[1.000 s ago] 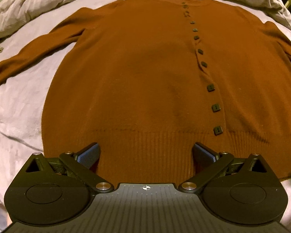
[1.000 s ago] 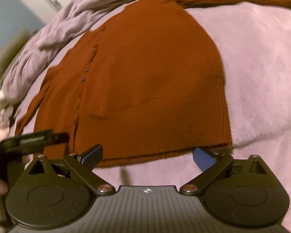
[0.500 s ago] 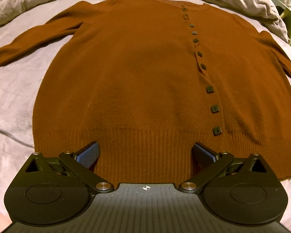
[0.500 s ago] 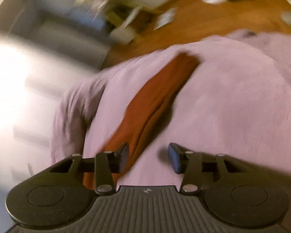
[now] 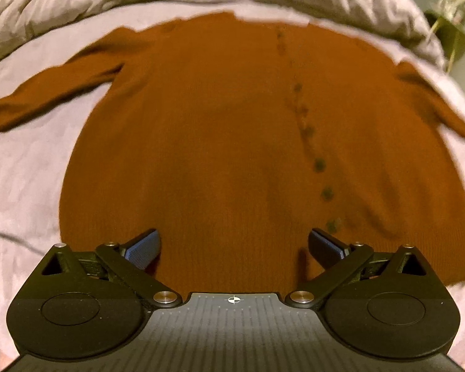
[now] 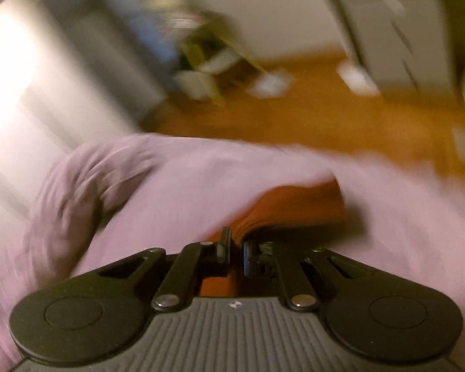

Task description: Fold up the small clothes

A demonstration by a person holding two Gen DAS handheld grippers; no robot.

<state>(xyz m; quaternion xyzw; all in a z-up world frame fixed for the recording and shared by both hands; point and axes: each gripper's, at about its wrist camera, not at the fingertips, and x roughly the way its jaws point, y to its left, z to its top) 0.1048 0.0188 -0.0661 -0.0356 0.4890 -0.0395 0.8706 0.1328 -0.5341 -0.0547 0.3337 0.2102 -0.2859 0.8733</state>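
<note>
Two views. Left wrist: rust-brown cardigan [image 5: 232, 142] spread flat on lilac bedsheet [image 5: 24, 186], buttons [image 5: 319, 164] up, sleeves out; left tool [image 5: 234, 248] wide apart over hem. Right wrist, blurred: right tool [image 6: 236, 249] just closed, clamped on cardigan sleeve [image 6: 294, 204] above bedsheet.

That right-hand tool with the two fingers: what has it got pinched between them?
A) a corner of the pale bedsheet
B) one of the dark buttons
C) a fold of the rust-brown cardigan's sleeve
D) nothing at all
C: in the right wrist view the right gripper has its fingers closed on a bunched fold of the rust-brown cardigan's sleeve, which trails off over the pale bedsheet.
</note>
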